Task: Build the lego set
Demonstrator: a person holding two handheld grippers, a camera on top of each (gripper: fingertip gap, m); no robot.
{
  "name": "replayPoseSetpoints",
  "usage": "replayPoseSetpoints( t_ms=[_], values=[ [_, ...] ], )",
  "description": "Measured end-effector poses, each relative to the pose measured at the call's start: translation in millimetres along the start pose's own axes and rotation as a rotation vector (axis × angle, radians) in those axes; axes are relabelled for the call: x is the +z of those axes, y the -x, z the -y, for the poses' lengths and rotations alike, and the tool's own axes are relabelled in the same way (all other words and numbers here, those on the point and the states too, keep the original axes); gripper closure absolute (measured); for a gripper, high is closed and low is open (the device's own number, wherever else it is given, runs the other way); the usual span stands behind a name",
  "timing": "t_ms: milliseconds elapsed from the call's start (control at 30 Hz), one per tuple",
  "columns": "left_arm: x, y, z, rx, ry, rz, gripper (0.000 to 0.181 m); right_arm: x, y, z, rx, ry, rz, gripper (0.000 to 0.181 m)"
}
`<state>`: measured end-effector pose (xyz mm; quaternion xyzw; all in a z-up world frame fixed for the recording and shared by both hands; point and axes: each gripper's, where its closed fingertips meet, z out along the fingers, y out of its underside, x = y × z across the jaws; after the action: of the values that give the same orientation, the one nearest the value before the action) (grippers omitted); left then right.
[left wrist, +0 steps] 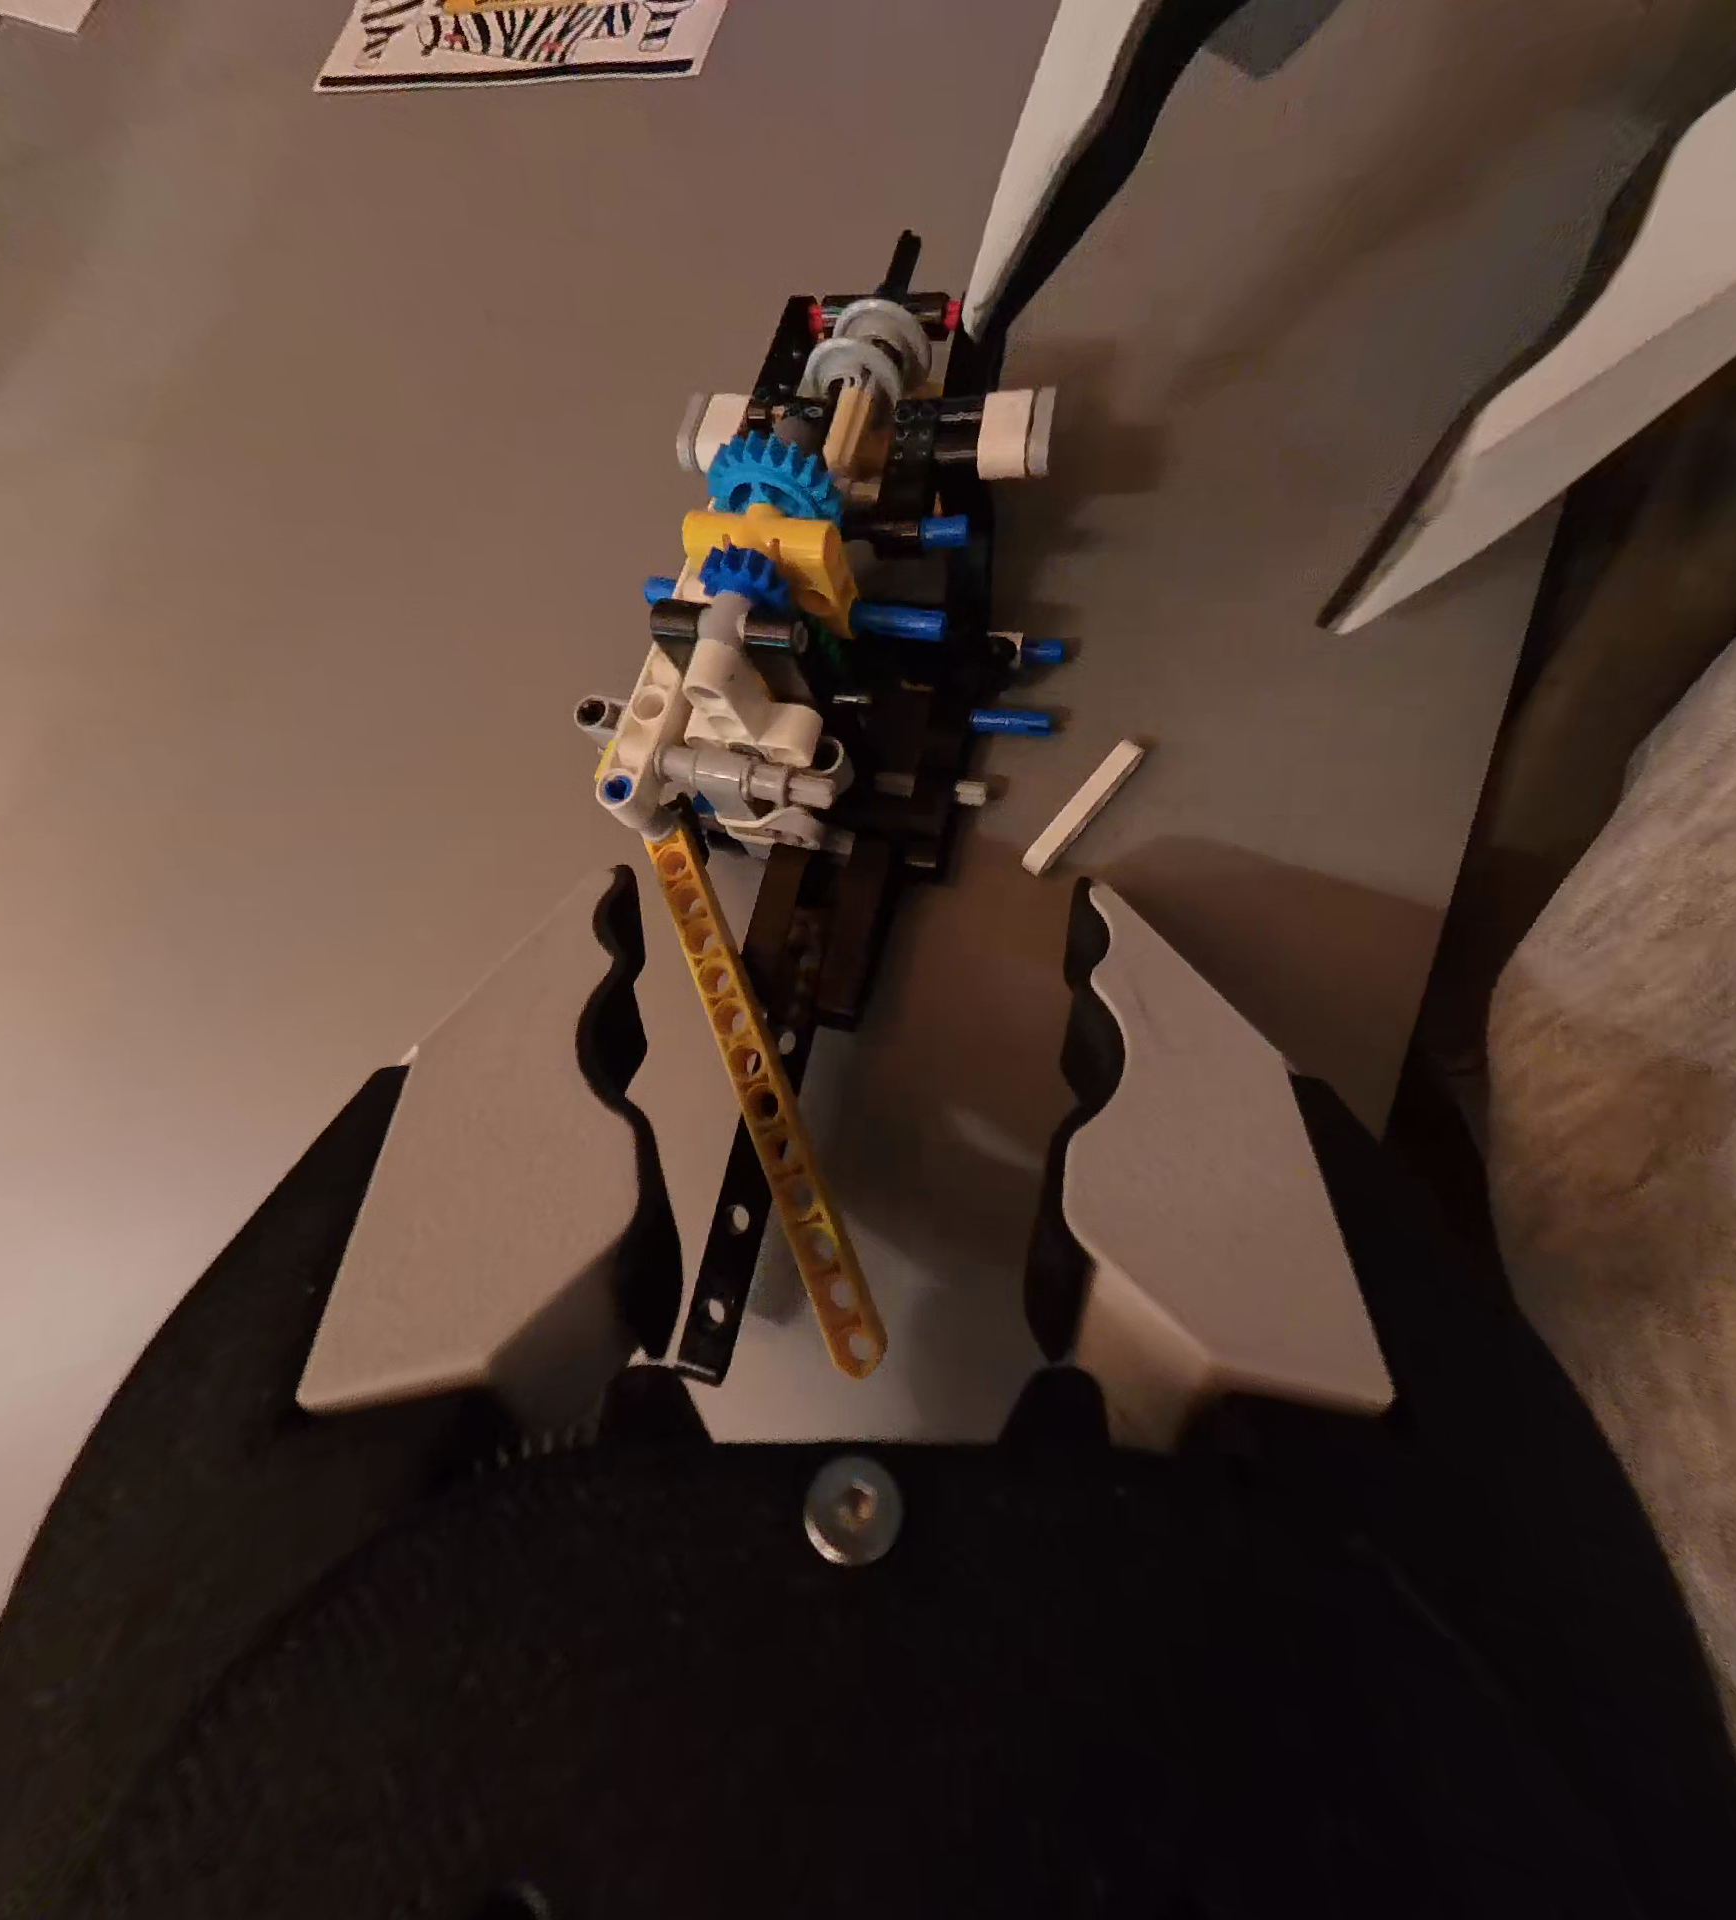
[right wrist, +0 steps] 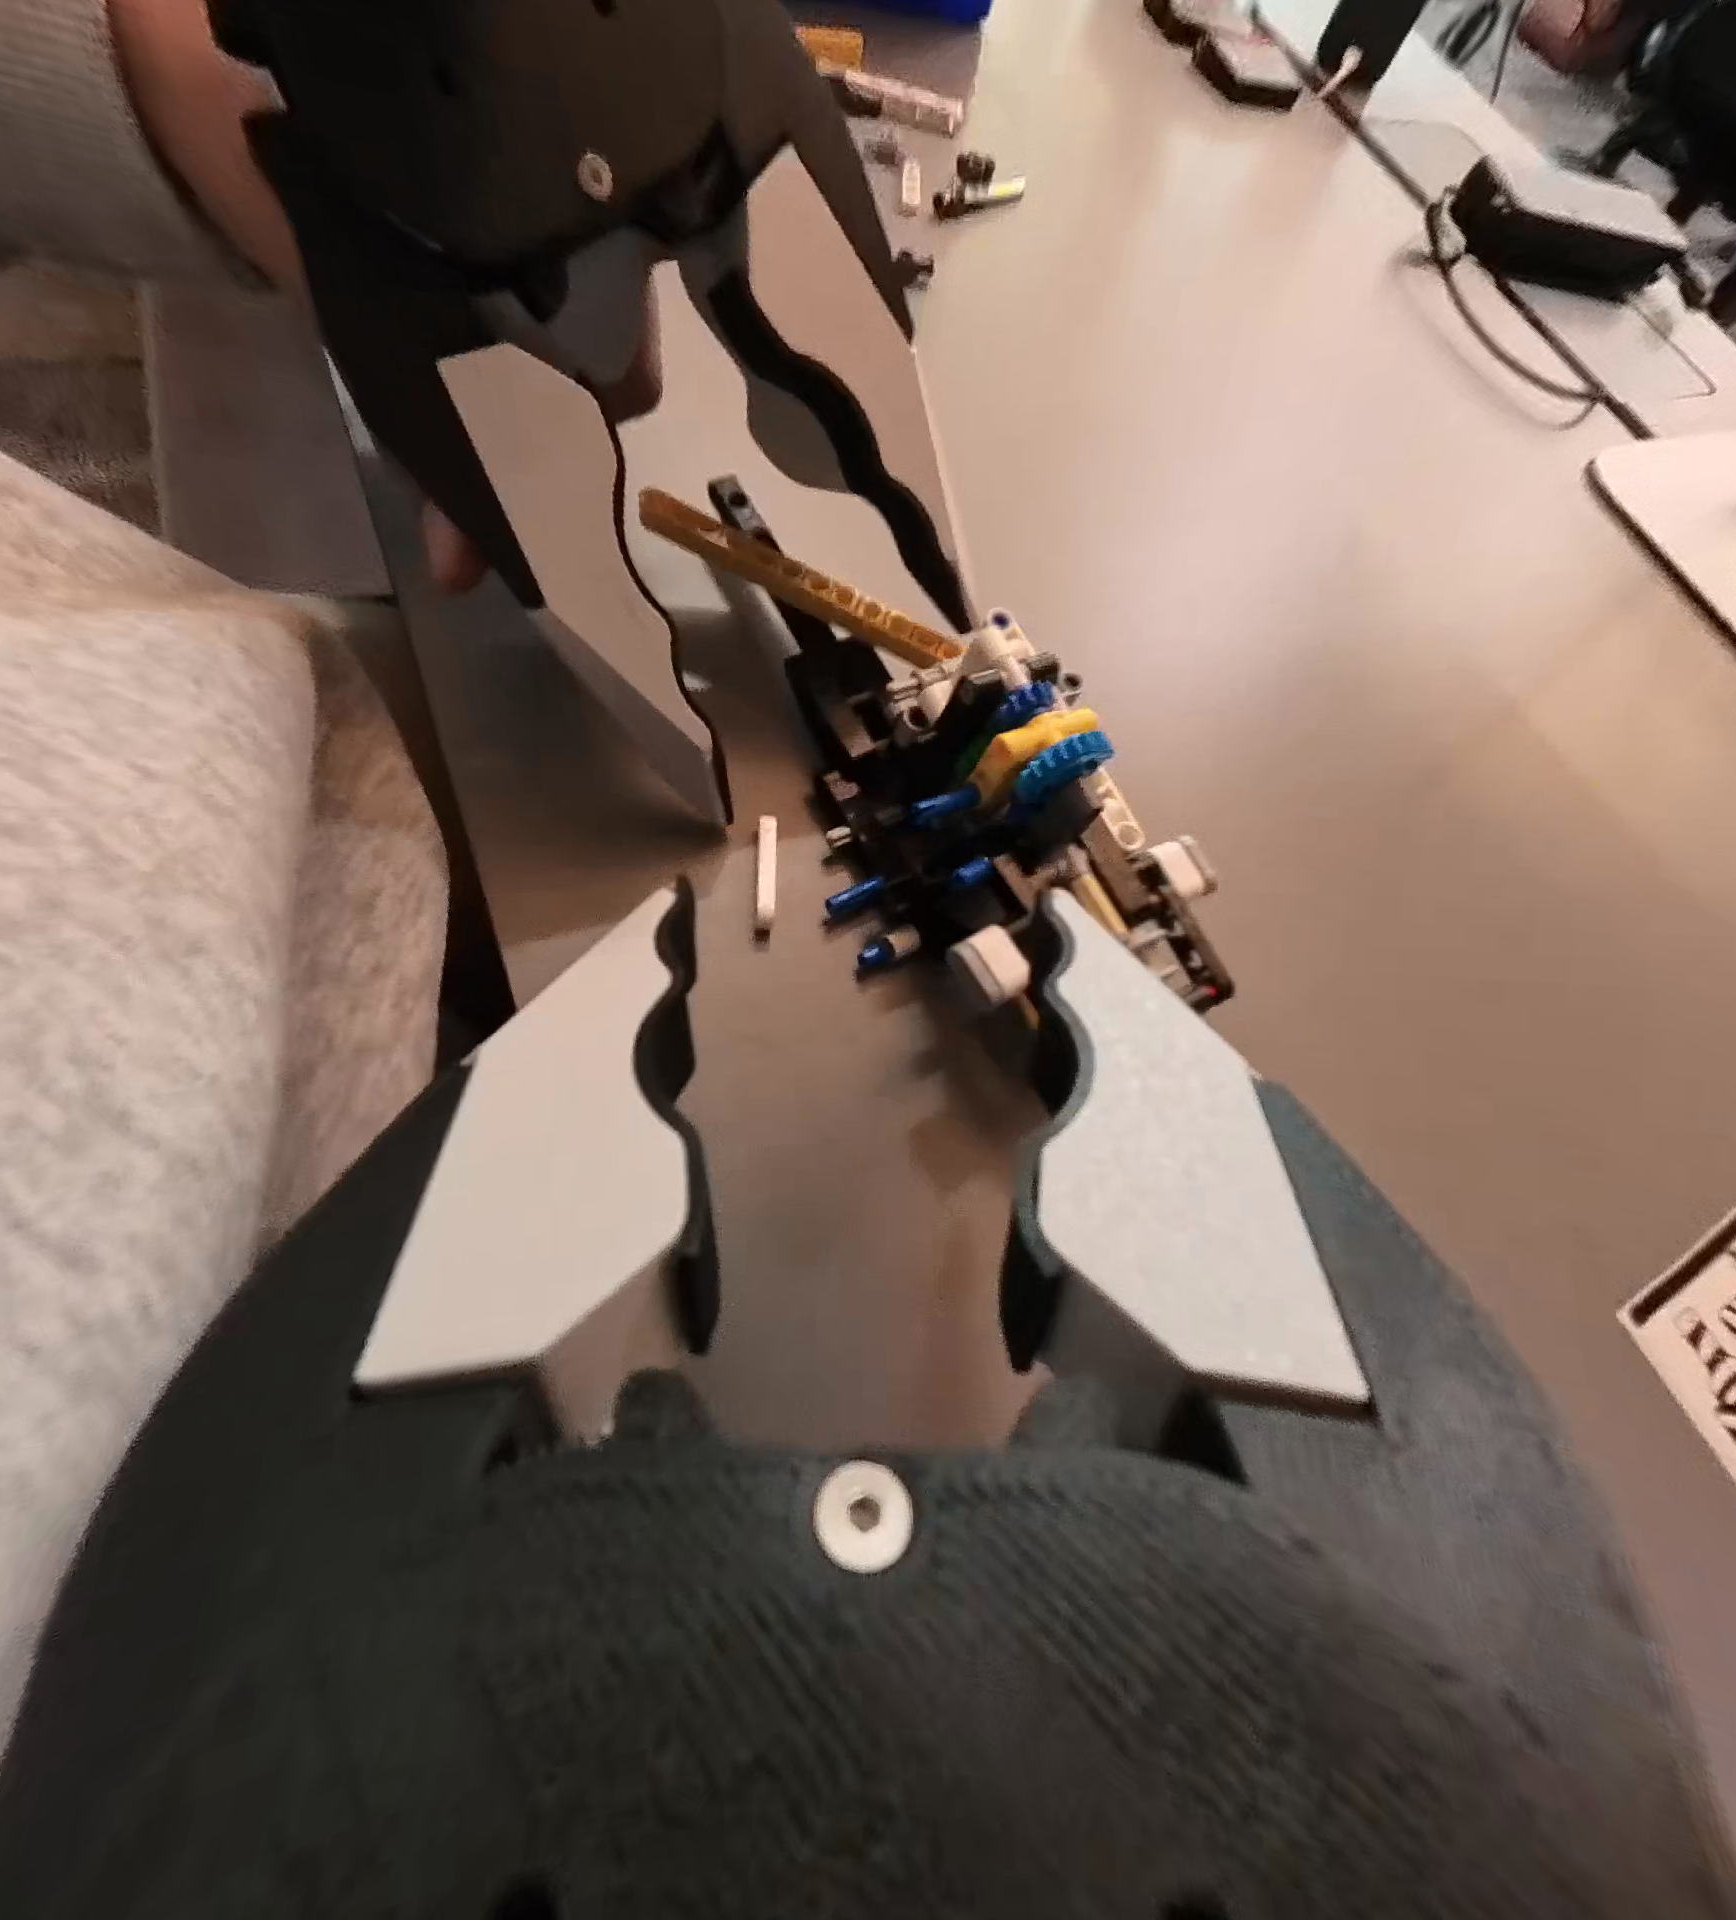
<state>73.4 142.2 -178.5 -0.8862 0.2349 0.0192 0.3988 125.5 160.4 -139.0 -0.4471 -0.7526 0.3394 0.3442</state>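
Both grippers (left [left wrist: 848,925], right [right wrist: 864,935]) gape empty around the lego build [left wrist: 802,623]; only right view shows loose parts [right wrist: 957,187].

zebra booklet [left wrist: 521,36] — cut off at top | far loose parts [right wrist: 905,104] — blurred

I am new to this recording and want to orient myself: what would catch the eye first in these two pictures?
The colourful lego model lies in the middle of the grey table, with blue gears on top and a long yellow beam slanting from it between the fingers of the open left gripper. A loose white piece lies beside the model, and the open right gripper faces it from the other end.
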Motion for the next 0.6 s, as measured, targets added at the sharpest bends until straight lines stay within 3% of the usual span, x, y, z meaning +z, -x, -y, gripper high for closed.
replayPoseSetpoints(
  t_ms=[67, 133, 233, 333, 500, 600],
  values=[
    [0.3, -1.1, 1.1, -0.002, 0.001, -0.004, 0.1, -7.6, -11.9, 5.9, 0.013, -0.066, -0.038, 0.111],
    [0.4, -3.3, 1.6, -0.002, 0.002, -0.015, 0.1, -12.0, -28.4, 7.6, 0.057, -0.114, -0.064, 0.093],
    [0.9, -4.6, -0.2, 0.005, 0.015, -0.018, 0.1, 3.1, -39.8, -11.7, 0.149, -0.043, 0.016, 0.057],
    [0.6, -4.7, -1.9, 0.003, 0.023, -0.023, 0.1, 21.5, -33.0, -28.5, 0.138, 0.053, 0.098, 0.038],
    [-1.5, -2.6, -2.2, -0.004, 0.015, -0.013, 0.1, 31.7, -16.8, -31.8, -0.037, 0.09, 0.053, 0.052],
    [-1.3, -1.7, -3.8, -0.007, 0.019, -0.015, 0.099, 28.8, -15.3, -29.4, -0.044, 0.075, 0.037, 0.065]
  ],
)
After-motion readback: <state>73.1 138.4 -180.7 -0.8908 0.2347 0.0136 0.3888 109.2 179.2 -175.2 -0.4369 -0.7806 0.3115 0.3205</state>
